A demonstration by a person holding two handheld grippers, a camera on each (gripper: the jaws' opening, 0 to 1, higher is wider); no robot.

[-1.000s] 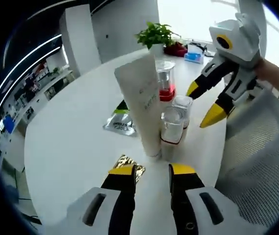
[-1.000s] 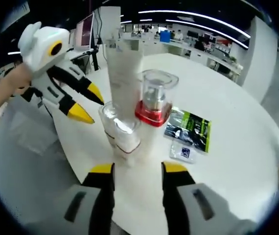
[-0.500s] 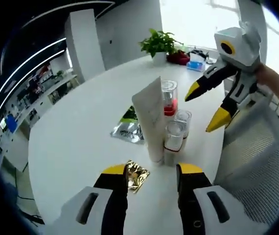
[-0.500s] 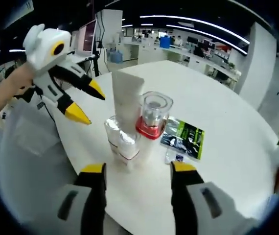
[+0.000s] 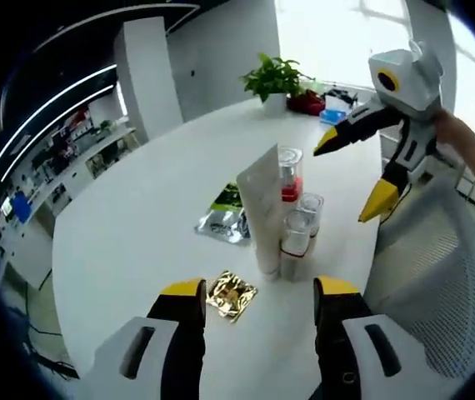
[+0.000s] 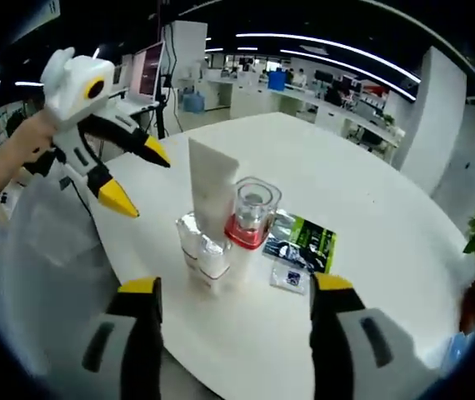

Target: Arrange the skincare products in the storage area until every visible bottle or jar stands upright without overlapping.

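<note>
1. Left gripper view is showing you both tongs, left tongs (image 5: 258, 290) and right tongs (image 5: 352, 177), spread and holding nothing.
2. White tube (image 5: 261, 208), red-collared bottle (image 5: 287, 177) and two clear jars (image 5: 296, 237) are standing clustered on the tabletop (image 5: 137, 225).
3. You are judging spacing: check jars are not touching.

Two opposed claw-mounted views across the round table (image 5: 121, 242), the bottle cluster (image 6: 221, 225) shared mid-distance.

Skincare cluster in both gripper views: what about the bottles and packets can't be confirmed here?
- White tube: label print too small, both views.
- Clear jars: whether they touch the tube or red-collared bottle is unclear; they overlap in both views.
- Green packet: partly hidden behind the tube in the left gripper view.
- Gold sachet: text unreadable, too small.
</note>
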